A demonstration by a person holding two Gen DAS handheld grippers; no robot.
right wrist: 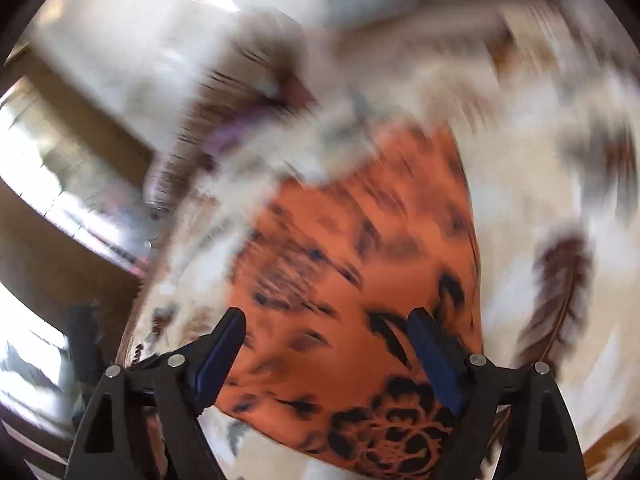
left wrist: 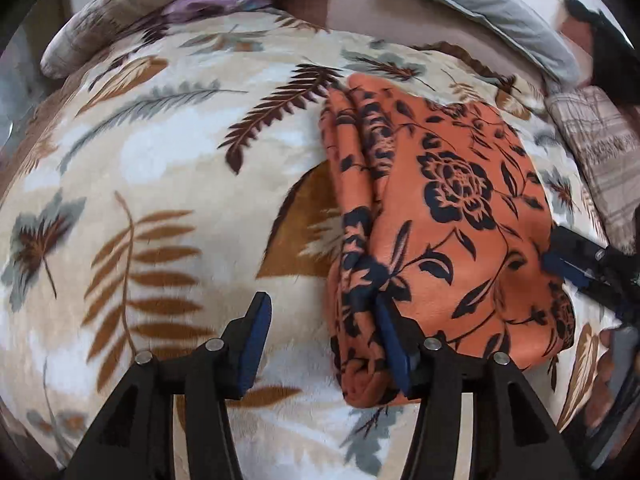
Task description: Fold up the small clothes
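Though folded thick, orange garment (left wrist: pixel 448 216) with black roses.

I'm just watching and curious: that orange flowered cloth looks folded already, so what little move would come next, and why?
Probably lift both claws straight off it. The orange flowered cloth already lies folded in layers on the leaf-print blanket. The left claw stands open at its near edge, and the right claw is open above it, so neither grips. Pulling sideways might drag the layers apart.
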